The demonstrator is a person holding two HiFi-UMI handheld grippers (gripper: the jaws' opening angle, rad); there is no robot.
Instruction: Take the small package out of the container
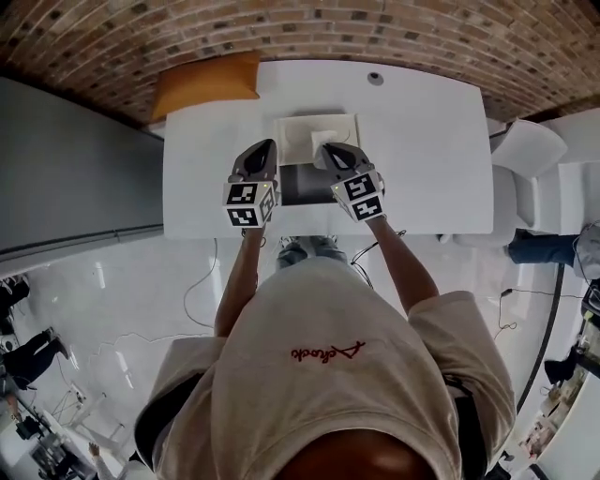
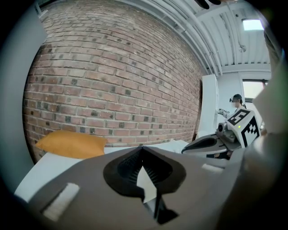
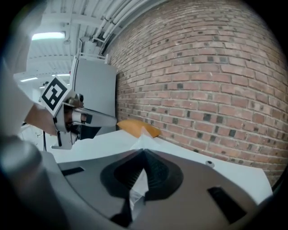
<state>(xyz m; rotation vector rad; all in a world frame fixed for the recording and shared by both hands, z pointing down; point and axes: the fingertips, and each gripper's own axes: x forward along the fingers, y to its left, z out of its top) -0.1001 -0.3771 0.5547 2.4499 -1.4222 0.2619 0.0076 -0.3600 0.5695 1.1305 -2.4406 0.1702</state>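
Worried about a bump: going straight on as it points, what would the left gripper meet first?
Probably the brick wall past the table's far edge; the container's left rim lies close, height unclear.

We see a red-brown brick wall [image 1: 375, 28] with pale mortar lines, a white table [image 1: 422, 141] and an orange cushion [image 1: 206, 84]. The container [image 1: 292, 127] and the small package [image 1: 324, 139] are white. The left gripper [image 1: 271, 144] and right gripper [image 1: 325, 150] are grey, their cubes patterned in black-and-white squares.
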